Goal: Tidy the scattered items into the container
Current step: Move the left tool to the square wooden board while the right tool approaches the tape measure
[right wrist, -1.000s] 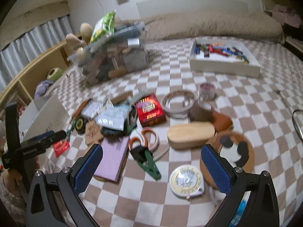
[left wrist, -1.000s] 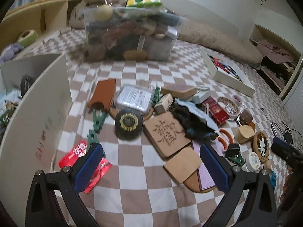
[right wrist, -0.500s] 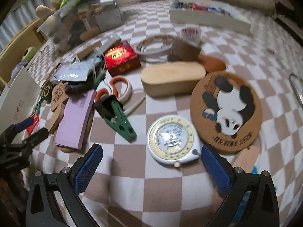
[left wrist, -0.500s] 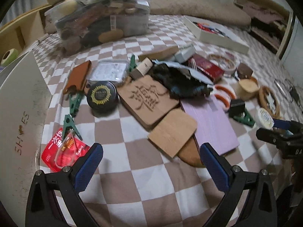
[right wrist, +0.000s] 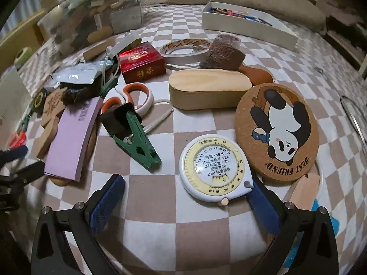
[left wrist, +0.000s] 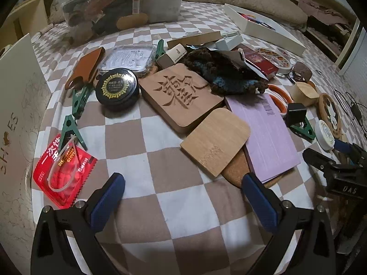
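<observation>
Left wrist view: left gripper [left wrist: 182, 197] spread wide, empty, near rounded bamboo coaster [left wrist: 215, 141]. Right gripper [right wrist: 187, 198] likewise spread, empty, beside round white BMI tape measure [right wrist: 216, 167].

Left tongs [left wrist: 182, 197]: matte black plastic arms, triangular cut-outs, blue textured finger pads [left wrist: 107, 200], silver screw per arm. Right tongs [right wrist: 184, 198]: same build; white "DAS" lettering on black body, seen fr. left cam.

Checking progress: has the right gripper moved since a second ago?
Yes. The right gripper has come forward and down toward the BMI tape measure, which lay farther ahead before.
</observation>
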Demonstrator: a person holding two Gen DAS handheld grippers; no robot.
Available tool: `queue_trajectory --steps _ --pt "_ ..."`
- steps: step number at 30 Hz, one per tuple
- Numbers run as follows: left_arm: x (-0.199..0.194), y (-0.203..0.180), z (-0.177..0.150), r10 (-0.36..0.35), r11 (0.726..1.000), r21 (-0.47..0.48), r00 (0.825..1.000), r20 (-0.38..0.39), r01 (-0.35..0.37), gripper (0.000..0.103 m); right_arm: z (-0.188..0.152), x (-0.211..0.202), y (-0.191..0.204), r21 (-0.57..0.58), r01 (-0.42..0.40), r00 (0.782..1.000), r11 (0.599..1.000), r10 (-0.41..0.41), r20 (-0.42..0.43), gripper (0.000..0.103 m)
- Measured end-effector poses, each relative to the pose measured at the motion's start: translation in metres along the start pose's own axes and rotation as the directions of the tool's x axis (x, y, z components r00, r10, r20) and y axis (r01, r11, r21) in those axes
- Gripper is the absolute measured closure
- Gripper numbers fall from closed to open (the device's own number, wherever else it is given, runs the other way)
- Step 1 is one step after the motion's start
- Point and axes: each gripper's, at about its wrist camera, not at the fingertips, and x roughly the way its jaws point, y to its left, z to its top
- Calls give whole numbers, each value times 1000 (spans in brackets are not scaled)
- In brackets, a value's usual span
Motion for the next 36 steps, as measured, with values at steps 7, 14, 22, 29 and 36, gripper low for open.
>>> queue_trajectory --steps 7,14,22,29,36 --pt "-2 5 -1 -38 998 -54 999 0 38 0 0 2 1 -1 5 1000 1000 -5 11 0" --pt "-10 17 11 -207 953 -222 978 18 206 0 1 4 7 14 23 1000 1000 -23 18 0" --pt "5 14 37 -250 906 -349 968 13 238 0 3 6 8 13 46 999 999 -46 6 0" --pt "17 1 44 -141 944 -300 990 -4 133 0 2 7 8 17 45 999 999 -45 15 0" --pt "11 4 25 -15 979 -202 1000 19 18 0 1 6 7 17 44 999 999 -44 14 0"
